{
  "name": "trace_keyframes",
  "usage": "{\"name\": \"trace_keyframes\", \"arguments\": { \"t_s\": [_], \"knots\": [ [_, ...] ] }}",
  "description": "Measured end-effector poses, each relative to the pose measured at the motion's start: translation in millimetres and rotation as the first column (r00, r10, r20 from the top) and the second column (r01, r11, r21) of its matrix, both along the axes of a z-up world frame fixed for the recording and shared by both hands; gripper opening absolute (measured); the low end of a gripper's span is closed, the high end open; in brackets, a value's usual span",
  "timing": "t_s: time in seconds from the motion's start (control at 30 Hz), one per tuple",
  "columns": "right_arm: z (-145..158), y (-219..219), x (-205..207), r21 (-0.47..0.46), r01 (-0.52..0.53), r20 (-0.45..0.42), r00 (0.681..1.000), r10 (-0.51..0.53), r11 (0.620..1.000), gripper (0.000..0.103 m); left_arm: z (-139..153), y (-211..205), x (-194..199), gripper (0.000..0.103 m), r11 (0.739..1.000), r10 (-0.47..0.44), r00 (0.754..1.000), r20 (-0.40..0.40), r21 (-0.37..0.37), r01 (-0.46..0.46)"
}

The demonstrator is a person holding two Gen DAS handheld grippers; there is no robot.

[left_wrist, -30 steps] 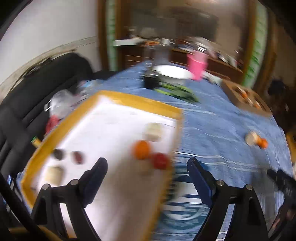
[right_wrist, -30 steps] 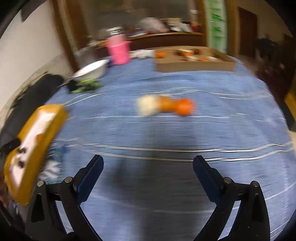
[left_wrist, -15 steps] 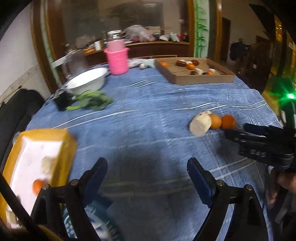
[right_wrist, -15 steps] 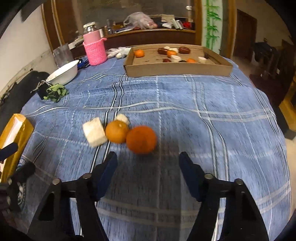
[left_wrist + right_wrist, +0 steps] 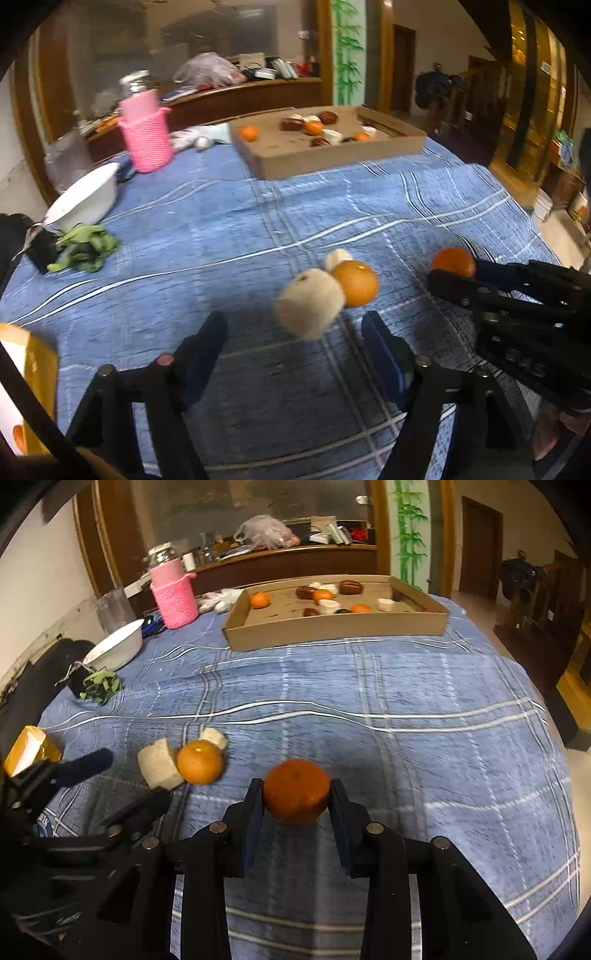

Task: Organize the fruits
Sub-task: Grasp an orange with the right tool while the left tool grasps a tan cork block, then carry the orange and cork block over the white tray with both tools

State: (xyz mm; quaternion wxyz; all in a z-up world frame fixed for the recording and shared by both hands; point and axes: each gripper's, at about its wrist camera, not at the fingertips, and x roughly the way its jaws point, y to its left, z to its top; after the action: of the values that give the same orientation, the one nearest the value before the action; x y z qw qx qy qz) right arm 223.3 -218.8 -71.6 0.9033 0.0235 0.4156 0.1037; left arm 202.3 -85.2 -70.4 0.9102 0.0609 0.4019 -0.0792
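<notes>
Right tongs (image 5: 296, 800) clamp a dark orange (image 5: 296, 790) above the desk (image 5: 406, 686); left tongs (image 5: 293, 343) gape wide, empty, near a pale chunk (image 5: 308, 303).

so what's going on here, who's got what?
The right gripper has its fingers against both sides of a dark orange on the blue tablecloth. The left gripper is open and empty, facing a pale chunk that touches a lighter orange. More fruit sits in the cardboard tray farther back.
</notes>
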Motion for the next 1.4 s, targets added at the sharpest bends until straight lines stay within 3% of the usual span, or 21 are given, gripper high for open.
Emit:
{"name": "trace_keyframes", "arguments": {
  "t_s": [0.1,0.13,0.37,1.03,1.4],
  "knots": [
    [0.2,-9.4,-5.7,0.012,0.017,0.002,1.0,-0.017,1.0,0.034,-6.5,0.3,12.7,0.042,0.999,-0.001,0.999,-0.043,-0.037,-0.001],
    [-0.3,-10.9,-7.5,0.015,0.02,0.0,1.0,-0.02,1.0,0.034,-7.1,0.8,14.9,0.042,0.998,-0.016,0.998,-0.055,-0.066,0.012],
    [4.4,-8.6,-25.1,0.035,0.022,0.009,1.0,-0.022,0.999,0.034,-2.0,7.1,-10.2,0.041,0.998,0.01,0.999,-0.032,-0.069,-0.012],
    [16.6,45.4,-140.5,0.066,-0.008,0.031,0.999,0.006,0.998,0.034,19.0,66.9,-151.2,0.041,0.99,0.119,0.992,0.029,-0.081,-0.116],
    [26.0,77.5,-167.3,0.05,-0.059,0.06,0.997,0.056,0.997,0.034,33.0,95.9,-181.5,0.041,0.981,0.18,0.981,0.067,-0.083,-0.174]
  ]
}}
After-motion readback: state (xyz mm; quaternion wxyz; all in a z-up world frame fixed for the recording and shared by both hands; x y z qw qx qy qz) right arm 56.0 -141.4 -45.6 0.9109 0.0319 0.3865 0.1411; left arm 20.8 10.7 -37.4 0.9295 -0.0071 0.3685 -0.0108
